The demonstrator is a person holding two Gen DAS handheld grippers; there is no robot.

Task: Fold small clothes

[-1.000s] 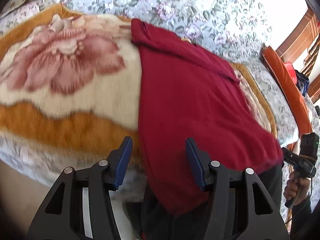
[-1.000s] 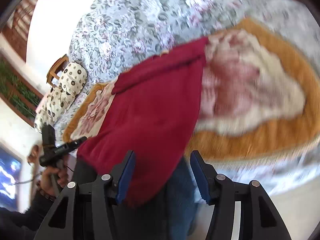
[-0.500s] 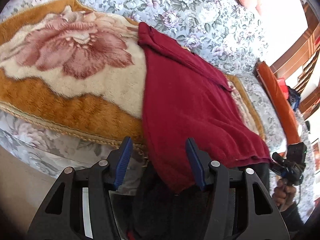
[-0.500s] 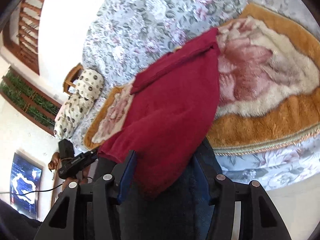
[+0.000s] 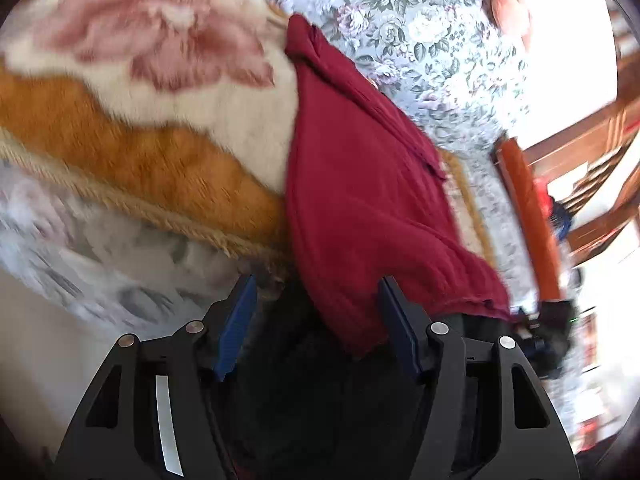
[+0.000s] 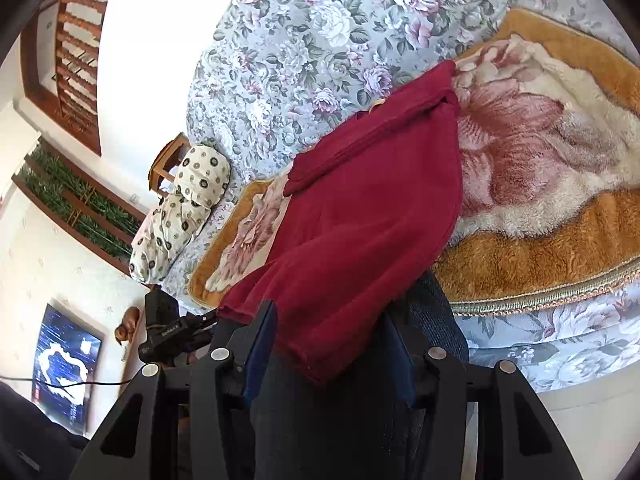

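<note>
Both hand-held grippers (image 5: 316, 320) (image 6: 328, 344) spread wide around red garment (image 5: 360, 184) hem, ungripped; spotted pillow (image 6: 184, 204) only right-view.

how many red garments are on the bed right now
1. The red garment lies on the orange floral blanket, its near end hanging over the bed edge between both grippers' open fingers. Others may be hidden.
</note>
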